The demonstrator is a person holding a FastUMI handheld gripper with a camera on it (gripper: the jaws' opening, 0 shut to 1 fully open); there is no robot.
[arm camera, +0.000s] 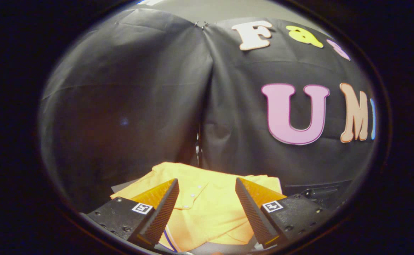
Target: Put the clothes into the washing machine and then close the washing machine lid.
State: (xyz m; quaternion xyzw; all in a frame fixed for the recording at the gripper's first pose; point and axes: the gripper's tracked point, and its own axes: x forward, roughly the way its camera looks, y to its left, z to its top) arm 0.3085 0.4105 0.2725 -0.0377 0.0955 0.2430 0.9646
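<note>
Camera rides on tool [207,184], faces forward, close above yellow shirt [207,209], wall cloth [157,99] beyond.

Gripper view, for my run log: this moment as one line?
gripper: open | yellow shirt: folded, lying between and beyond fingers, ungrasped

Your gripper's [207,193] spread fingers cover both sides of folded yellow buttoned shirt [203,209]; its near hem cut off. Dark hardware [316,194] beside shirt too dim to identify.
</note>
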